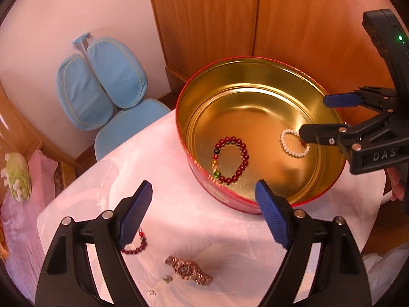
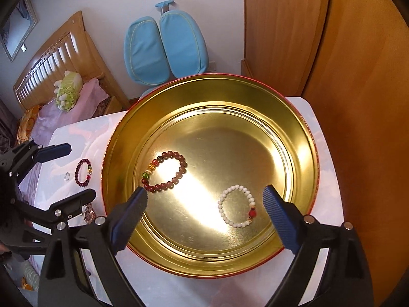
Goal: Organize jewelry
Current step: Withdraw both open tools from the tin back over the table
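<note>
A round red tin with a gold inside point(image 1: 255, 81) point(image 2: 301, 138) stands on the white-covered table. In it lie a dark red bead bracelet point(image 1: 231, 160) point(image 2: 165, 171) and a white bead bracelet point(image 1: 294, 143) point(image 2: 237, 206). My right gripper point(image 2: 205, 202) point(image 1: 314, 116) is open and empty above the tin, over the white bracelet. My left gripper point(image 1: 203, 212) point(image 2: 76, 171) is open and empty above the cloth, near side of the tin. On the cloth lie a small dark red bracelet point(image 1: 138, 247) point(image 2: 83, 172), a metal watch point(image 1: 188, 270) point(image 2: 88, 213) and small earrings point(image 1: 167, 278).
The white cloth point(image 1: 179, 153) covers a small table with edges close on all sides. A blue chair point(image 1: 102, 87) point(image 2: 163, 48) stands behind it, a wooden wardrobe point(image 1: 230, 12) at the back right, a bed point(image 2: 51, 76) to the left. A clear ring point(image 2: 67, 176) lies on the cloth.
</note>
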A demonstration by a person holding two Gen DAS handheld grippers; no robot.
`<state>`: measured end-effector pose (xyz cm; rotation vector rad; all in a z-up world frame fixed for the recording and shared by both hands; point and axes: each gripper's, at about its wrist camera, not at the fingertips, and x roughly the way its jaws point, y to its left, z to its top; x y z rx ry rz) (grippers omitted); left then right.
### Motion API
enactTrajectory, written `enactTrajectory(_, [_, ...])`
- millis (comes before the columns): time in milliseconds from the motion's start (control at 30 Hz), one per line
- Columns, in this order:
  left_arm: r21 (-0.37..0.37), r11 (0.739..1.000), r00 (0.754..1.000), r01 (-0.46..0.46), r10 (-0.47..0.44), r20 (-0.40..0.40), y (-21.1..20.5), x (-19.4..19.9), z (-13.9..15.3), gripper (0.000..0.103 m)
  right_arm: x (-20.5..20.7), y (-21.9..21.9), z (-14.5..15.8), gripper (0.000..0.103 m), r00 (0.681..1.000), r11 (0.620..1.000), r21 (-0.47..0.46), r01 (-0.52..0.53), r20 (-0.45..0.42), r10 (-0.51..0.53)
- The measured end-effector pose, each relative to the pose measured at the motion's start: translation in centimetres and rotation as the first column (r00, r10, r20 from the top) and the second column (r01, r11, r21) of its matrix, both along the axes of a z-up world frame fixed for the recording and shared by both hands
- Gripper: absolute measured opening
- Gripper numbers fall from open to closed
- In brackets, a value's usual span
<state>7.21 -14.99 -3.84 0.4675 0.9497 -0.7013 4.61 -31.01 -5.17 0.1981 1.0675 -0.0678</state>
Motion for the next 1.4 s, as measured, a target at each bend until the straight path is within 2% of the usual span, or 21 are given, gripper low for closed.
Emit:
enactTrajectory(300, [-0.018,0.993,0.993,-0.117,0.117,-0.033,3.5,-0.9,-0.8,0.081,-0.1,1.6,0.5,0.092,0.998,0.998,0.019,-0.064,0.012,0.064])
enactTrajectory(600, [-0.055,0.964,0.965,-0.261,0.258,-0.052,8.2,-2.1,-0.6,0.081,-0.1,4.0,2.7,0.093,0.984,0.988,0.051,-0.145,0.108,0.139])
enactTrajectory(833, [-0.098,0.915,0.920,-0.390,0.383,-0.089,12.9,-3.0,-0.6,0.081,-0.5,6.6,3.7,0.093,0.963,0.970,0.065,-0.236,0.153,0.224])
enactTrajectory(1000, [-0.157,0.857,0.870,-0.491,0.474,-0.132,17.0,-4.3,-0.3,0.081,-0.7,9.0,4.2,0.093,0.937,0.946,0.073,-0.315,0.182,0.298])
enactTrajectory(1133, [-0.149,0.818,0.831,-0.555,0.541,-0.125,20.2,-6.0,-0.4,0.081,-0.8,11.1,4.1,0.092,0.915,0.923,0.090,-0.374,0.199,0.351])
enactTrajectory(1267, [-0.124,0.796,0.806,-0.592,0.580,-0.120,23.2,-8.1,-1.2,0.081,-0.3,13.8,3.4,0.093,0.891,0.896,0.087,-0.434,0.187,0.414])
enactTrajectory(1400, [-0.097,0.790,0.795,-0.605,0.594,-0.119,25.2,-10.2,-2.7,0.081,0.4,16.0,2.6,0.092,0.875,0.877,0.082,-0.473,0.159,0.457])
